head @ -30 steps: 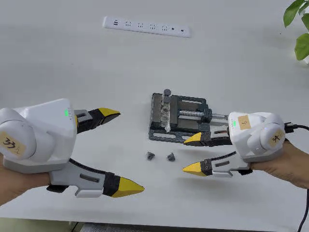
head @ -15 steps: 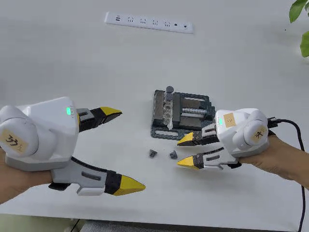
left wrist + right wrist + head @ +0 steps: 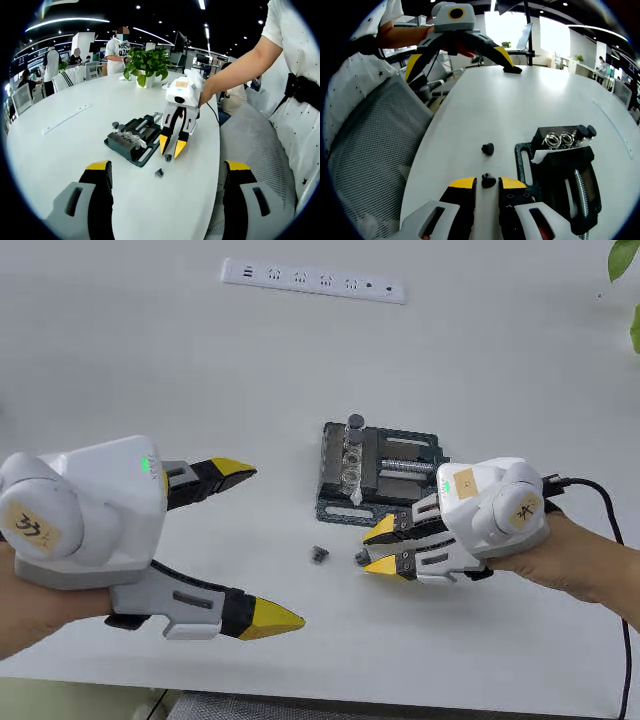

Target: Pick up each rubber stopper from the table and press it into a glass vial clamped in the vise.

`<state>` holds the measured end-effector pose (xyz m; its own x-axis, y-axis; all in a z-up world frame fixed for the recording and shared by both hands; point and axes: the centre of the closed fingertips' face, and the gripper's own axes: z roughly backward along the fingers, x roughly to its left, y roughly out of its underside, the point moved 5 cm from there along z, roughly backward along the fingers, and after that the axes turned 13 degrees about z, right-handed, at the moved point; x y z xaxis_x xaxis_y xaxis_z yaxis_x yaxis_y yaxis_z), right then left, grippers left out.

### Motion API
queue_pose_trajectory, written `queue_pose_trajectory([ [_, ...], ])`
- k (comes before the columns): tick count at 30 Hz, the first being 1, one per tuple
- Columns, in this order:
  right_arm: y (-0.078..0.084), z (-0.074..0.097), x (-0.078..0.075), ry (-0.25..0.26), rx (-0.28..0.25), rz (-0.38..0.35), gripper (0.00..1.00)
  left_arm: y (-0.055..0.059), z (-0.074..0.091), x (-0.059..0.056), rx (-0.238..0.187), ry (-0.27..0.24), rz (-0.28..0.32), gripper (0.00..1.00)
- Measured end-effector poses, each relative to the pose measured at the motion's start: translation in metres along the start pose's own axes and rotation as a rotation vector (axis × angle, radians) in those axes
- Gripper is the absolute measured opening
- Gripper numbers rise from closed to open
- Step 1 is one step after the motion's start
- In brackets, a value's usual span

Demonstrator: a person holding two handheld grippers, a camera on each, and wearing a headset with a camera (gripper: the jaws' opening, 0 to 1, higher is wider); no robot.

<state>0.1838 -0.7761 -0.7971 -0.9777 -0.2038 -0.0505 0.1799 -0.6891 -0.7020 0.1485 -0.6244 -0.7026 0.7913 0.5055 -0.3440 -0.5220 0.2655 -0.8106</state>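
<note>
Just beside the vise (image 3: 380,475), right gripper (image 3: 372,549) jaws barely apart around stopper (image 3: 488,180); left gripper (image 3: 274,545) wide-spread.

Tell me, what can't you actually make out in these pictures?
- Grip: in the right gripper view, the right gripper flanks a stopper; whether its tips touch it is unclear.
- Contents of the vials: in the head view, too small and glary to count which are plugged.
- Screw end of the vise: in the head view, hidden behind the right gripper.
</note>
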Motion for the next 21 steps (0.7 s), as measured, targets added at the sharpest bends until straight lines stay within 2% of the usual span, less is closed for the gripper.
queue_pose_trajectory([
  [12,0.0029,-0.0005,0.0006,-0.007,0.017,0.007,0.07,-0.0012,-0.0017,-0.0006,-0.002,0.003,0.001,0.91],
  [21,0.0057,-0.0006,0.0004,-0.004,0.015,0.002,0.07,-0.002,-0.0031,-0.0009,-0.004,0.007,0.001,0.91],
])
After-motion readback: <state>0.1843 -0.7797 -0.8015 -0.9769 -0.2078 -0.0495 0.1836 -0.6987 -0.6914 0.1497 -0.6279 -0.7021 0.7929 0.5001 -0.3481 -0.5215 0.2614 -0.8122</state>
